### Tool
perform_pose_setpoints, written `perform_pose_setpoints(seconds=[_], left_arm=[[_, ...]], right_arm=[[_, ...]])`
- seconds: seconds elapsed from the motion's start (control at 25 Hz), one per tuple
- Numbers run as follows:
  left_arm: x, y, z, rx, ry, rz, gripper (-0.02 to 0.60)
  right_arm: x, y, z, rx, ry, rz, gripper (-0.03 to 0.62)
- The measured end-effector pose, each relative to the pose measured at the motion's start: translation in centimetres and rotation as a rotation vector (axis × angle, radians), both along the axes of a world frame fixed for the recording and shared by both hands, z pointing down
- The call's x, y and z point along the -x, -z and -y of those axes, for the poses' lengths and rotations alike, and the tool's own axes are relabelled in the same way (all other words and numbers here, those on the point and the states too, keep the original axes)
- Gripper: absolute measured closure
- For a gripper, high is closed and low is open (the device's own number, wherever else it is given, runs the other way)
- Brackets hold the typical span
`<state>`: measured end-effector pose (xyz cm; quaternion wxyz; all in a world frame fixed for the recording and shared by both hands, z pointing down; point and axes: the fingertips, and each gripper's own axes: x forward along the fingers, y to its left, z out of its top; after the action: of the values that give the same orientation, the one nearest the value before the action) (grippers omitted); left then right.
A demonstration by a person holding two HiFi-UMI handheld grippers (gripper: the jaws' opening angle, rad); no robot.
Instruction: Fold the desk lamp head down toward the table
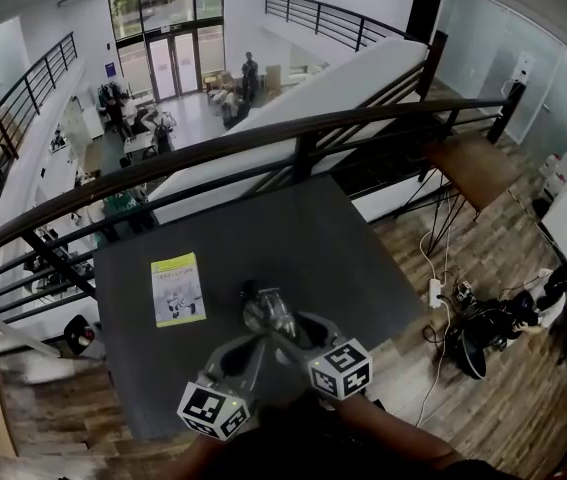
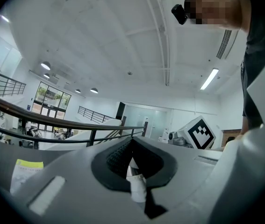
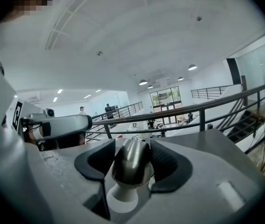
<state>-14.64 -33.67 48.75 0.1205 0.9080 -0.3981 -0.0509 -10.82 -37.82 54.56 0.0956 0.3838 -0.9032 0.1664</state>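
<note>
The desk lamp stands near the front of the dark table (image 1: 363, 258). Its silver head (image 1: 266, 310) is low between both grippers. In the right gripper view the lamp head (image 3: 131, 160) sits on a white neck (image 3: 121, 195) between the pads of my right gripper (image 3: 132, 164). The jaws stand wide around the head without a clear squeeze. My left gripper (image 2: 133, 169) is shut on a thin white part of the lamp (image 2: 136, 185). From the head view the left gripper (image 1: 255, 340) and right gripper (image 1: 291, 326) meet at the lamp from the near side.
A yellow-and-white booklet (image 1: 178, 288) lies on the table to the left of the lamp. A dark railing (image 1: 303, 133) runs behind the table's far edge above a drop to a lower floor. A power strip and cables (image 1: 435, 290) lie on the wooden floor at right.
</note>
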Motion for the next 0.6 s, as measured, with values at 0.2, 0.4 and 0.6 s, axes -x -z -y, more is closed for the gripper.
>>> perform_pose_setpoints(seconds=[0.2, 0.4, 0.6], left_arm=[[0.3, 0.1, -0.6, 0.006, 0.002, 0.000, 0.580], [0.4, 0.0, -1.0, 0.015, 0.007, 0.003, 0.580], [0.5, -0.2, -1.6, 0.020, 0.013, 0.006, 0.580]], right_arm=[[0.1, 0.4, -0.5, -0.021, -0.002, -0.014, 0.362], [-0.1, -0.2, -0.7, -0.009, 0.007, -0.029, 0.365], [-0.5, -2.1, -2.2, 0.015, 0.010, -0.066, 0.374]])
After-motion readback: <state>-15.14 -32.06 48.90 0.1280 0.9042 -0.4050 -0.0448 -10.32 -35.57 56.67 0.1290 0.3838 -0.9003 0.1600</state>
